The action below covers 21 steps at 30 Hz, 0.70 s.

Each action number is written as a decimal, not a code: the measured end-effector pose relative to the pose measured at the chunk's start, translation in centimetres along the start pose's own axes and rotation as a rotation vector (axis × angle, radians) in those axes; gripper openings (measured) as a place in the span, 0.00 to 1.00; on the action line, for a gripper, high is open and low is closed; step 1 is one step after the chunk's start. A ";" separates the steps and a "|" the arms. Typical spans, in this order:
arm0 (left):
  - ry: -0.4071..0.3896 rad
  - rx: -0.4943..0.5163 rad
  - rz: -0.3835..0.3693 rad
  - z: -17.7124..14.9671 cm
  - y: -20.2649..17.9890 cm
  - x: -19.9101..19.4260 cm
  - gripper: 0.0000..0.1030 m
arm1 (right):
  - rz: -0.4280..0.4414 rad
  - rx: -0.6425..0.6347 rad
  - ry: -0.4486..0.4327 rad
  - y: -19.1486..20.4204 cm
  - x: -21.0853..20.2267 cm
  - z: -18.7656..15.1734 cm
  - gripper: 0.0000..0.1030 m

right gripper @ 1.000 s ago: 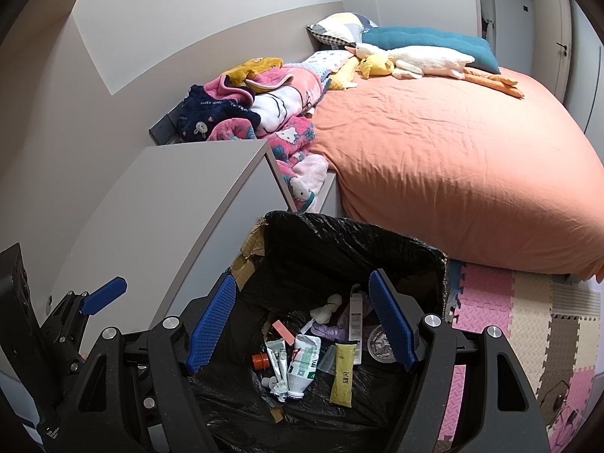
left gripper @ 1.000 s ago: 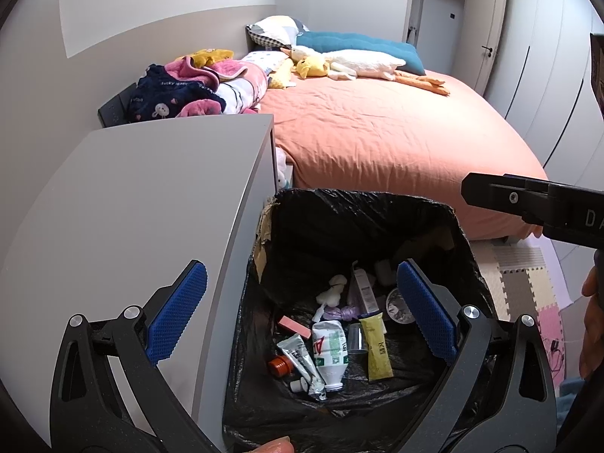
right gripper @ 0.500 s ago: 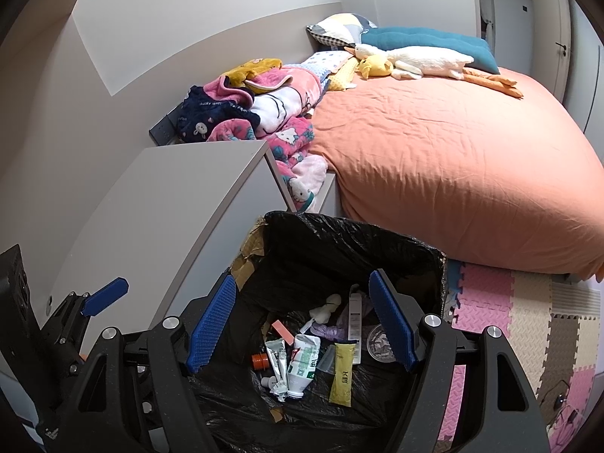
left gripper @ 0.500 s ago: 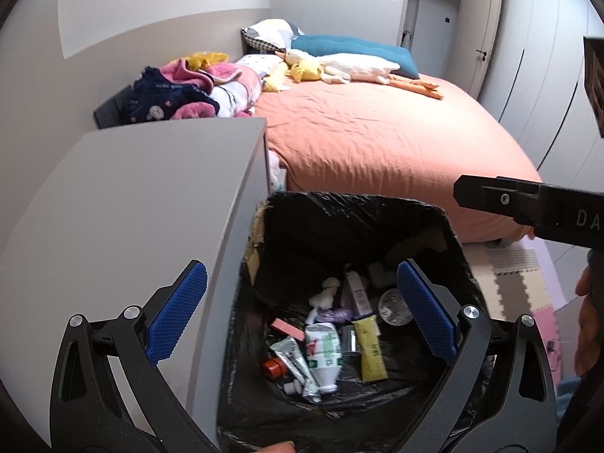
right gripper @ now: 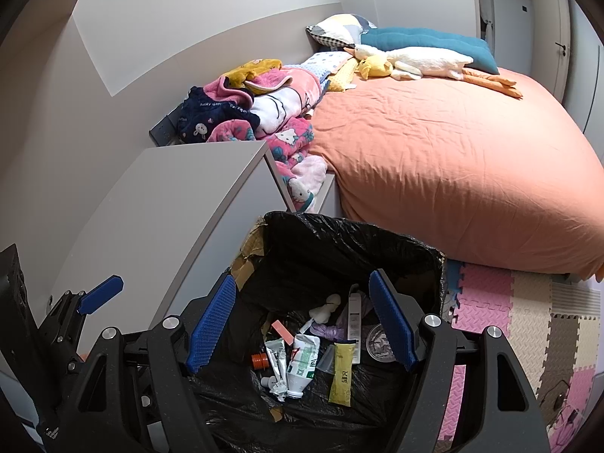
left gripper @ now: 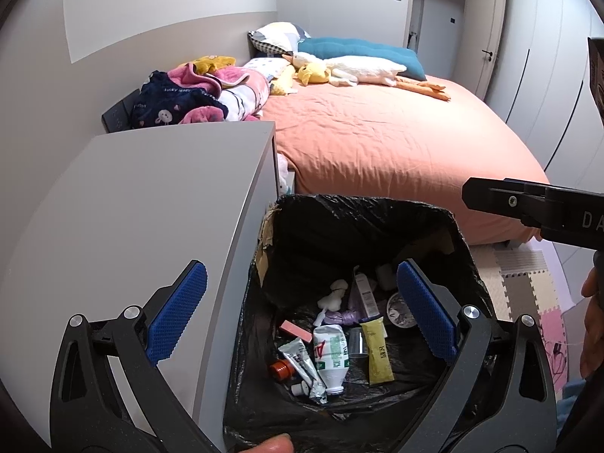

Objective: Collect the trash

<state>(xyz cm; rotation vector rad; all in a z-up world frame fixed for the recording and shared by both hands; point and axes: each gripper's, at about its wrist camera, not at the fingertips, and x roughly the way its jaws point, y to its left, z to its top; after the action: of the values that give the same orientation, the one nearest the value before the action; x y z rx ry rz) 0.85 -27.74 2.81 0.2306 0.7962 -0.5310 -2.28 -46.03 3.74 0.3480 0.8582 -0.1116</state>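
Nothing has shifted over the last second: both your grippers hang where they were above the bin bag (left gripper: 362,234), and the trash inside lies as before. That trash sits at the bottom of the black bag: a crushed white bottle (left gripper: 330,355), a yellow sachet (left gripper: 377,351), a squeezed tube (left gripper: 302,358) and an orange cap (left gripper: 280,369). Your left gripper (left gripper: 302,324) has its blue fingers (left gripper: 177,313) spread wide, holding nothing; the right gripper (right gripper: 302,324) likewise stands wide and empty. The grey bench (left gripper: 143,219) stands just beside the bag. Only the right view shows the foam floor mats (right gripper: 528,313) fully; only the left view shows your fingertip (left gripper: 271,445) at its lower edge.
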 end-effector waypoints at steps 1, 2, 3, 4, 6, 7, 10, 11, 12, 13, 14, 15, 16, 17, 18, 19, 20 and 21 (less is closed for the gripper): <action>0.000 0.003 -0.001 0.0 0.0 0.0 0.94 | 0.000 0.001 0.000 0.0 0.0 0.0 0.72; 0.000 0.005 -0.001 0.0 -0.1 0.0 0.94 | 0.001 0.000 0.000 0.0 0.0 0.0 0.72; 0.001 0.005 -0.002 0.0 -0.1 0.0 0.94 | 0.000 0.000 0.000 0.0 0.0 0.0 0.72; 0.003 0.004 -0.004 0.0 -0.1 0.0 0.94 | -0.001 0.000 0.001 0.0 0.0 0.0 0.72; 0.004 0.000 -0.011 0.0 -0.1 0.0 0.94 | 0.000 0.000 0.000 0.0 0.0 0.0 0.72; 0.004 -0.003 -0.020 0.0 -0.1 0.1 0.94 | 0.000 0.000 0.000 0.0 0.0 0.0 0.72; 0.009 -0.027 -0.052 0.0 0.3 0.2 0.94 | -0.001 -0.001 0.000 0.0 -0.1 0.0 0.72; 0.003 -0.030 -0.052 -0.1 0.3 0.1 0.94 | 0.000 0.000 0.000 0.0 0.0 0.0 0.72; -0.009 -0.031 -0.046 -0.2 0.4 0.0 0.94 | 0.001 0.000 0.000 0.1 0.0 0.0 0.72; -0.016 -0.033 -0.031 -0.2 0.4 0.0 0.94 | 0.001 -0.002 0.000 0.0 -0.1 0.0 0.72; -0.016 -0.035 -0.026 -0.3 0.5 -0.1 0.94 | 0.001 -0.004 -0.001 -0.1 -0.2 0.0 0.72; -0.016 -0.033 -0.026 -0.3 0.4 -0.1 0.94 | 0.001 -0.005 -0.003 -0.1 -0.2 0.0 0.72; -0.019 -0.027 -0.026 -0.3 0.4 -0.1 0.94 | 0.001 -0.006 -0.004 -0.1 -0.4 0.1 0.72; -0.019 -0.021 -0.021 -0.3 0.3 -0.1 0.94 | 0.003 -0.007 -0.006 -0.2 -0.5 0.1 0.72; -0.014 -0.018 -0.020 -0.3 0.3 -0.1 0.94 | 0.003 -0.009 -0.007 0.0 -0.7 0.1 0.72; -0.011 -0.018 -0.024 -0.3 0.2 0.0 0.94 | 0.003 -0.011 -0.008 0.0 -0.8 0.1 0.73; -0.008 -0.020 -0.033 -0.3 0.2 0.0 0.94 | 0.003 -0.013 -0.008 0.0 -0.8 0.2 0.73; -0.007 -0.022 -0.035 -0.3 0.3 0.0 0.94 | 0.002 -0.014 -0.008 0.3 -0.9 0.2 0.73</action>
<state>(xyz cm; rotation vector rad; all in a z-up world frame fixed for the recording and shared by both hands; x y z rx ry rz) 0.82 -27.40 2.60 0.1943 0.8002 -0.5554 -2.66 -45.88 4.55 0.3354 0.8498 -0.1050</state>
